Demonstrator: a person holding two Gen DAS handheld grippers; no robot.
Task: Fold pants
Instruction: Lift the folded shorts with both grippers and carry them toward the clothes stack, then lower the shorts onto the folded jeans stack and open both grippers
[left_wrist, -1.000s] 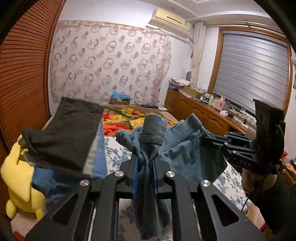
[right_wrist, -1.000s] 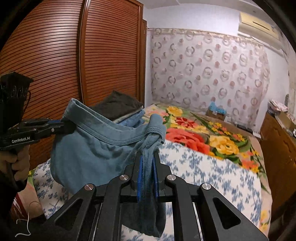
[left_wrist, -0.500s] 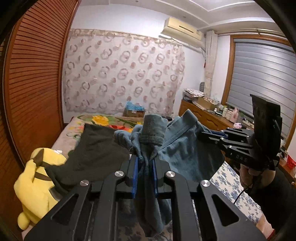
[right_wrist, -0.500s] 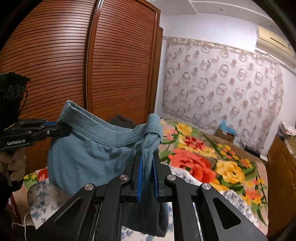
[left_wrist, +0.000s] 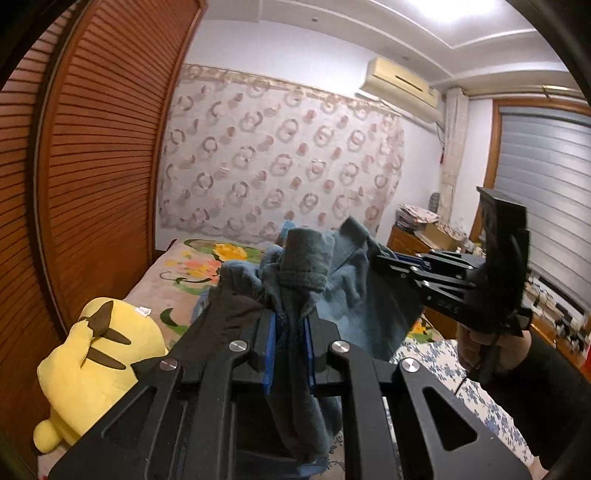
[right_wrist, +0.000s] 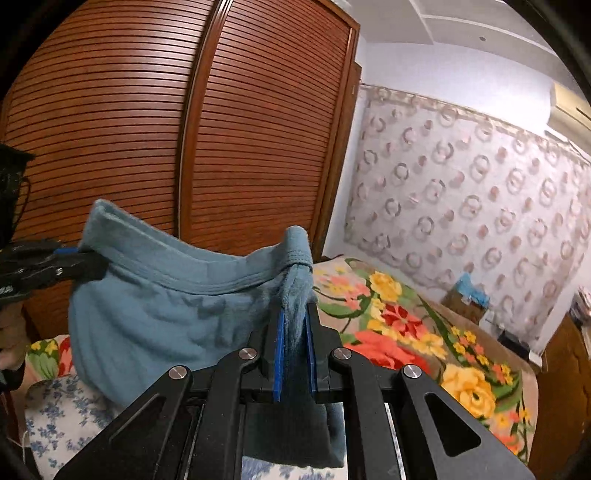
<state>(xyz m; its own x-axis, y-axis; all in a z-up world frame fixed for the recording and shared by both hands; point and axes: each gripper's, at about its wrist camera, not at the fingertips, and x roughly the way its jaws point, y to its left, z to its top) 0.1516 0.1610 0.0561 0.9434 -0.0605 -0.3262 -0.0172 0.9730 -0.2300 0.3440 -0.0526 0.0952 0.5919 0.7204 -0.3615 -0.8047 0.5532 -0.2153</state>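
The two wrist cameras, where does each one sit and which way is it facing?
Left wrist: sits on the left gripper, looks past the blue pants it clamps toward the patterned curtain and window; the right gripper and the hand holding it show.
Right wrist: sits on the right gripper, faces the wooden wardrobe and floral bed; the left gripper shows at the left edge.
Shared: pants, curtain, wardrobe, bed.

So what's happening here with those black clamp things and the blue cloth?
A person is folding a pair of soft blue-grey fleece pants above a flowery bed. Each hand holds a black two-finger gripper, the left gripper and the right gripper, jaws shut on the waistband, which hangs stretched between them in the air.
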